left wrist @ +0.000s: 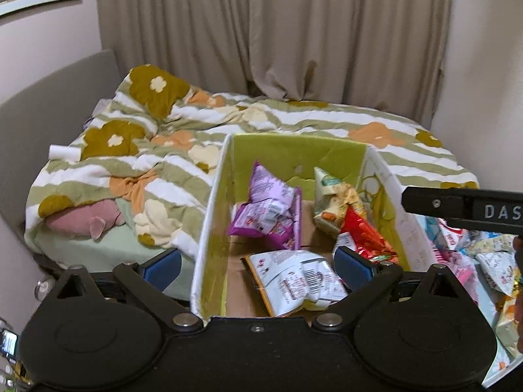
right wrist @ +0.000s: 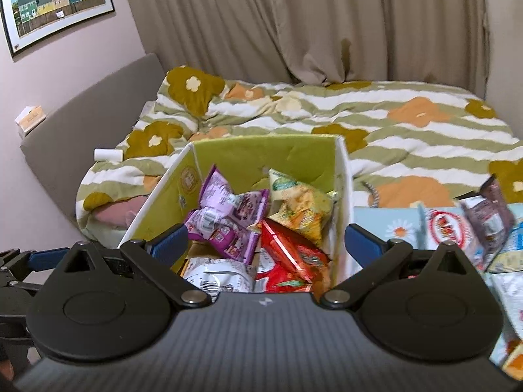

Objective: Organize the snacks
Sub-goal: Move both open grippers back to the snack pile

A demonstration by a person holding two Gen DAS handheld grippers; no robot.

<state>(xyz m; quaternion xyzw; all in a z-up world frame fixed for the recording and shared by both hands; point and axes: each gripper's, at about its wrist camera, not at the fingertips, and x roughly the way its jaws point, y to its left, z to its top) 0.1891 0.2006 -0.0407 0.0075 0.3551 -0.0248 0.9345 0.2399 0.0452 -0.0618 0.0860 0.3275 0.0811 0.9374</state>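
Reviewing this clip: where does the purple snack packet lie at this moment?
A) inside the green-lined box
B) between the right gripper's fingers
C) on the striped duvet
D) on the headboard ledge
A: the purple snack packet rests inside the green-lined box, beside the yellow packet and the red packet.

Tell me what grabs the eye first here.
The green-lined cardboard box in the centre, on the bed, holds bright snack packets: a purple one, a red one and a yellow one. Behind it spreads a flowered, striped quilt. More loose packets lie to the box's right.
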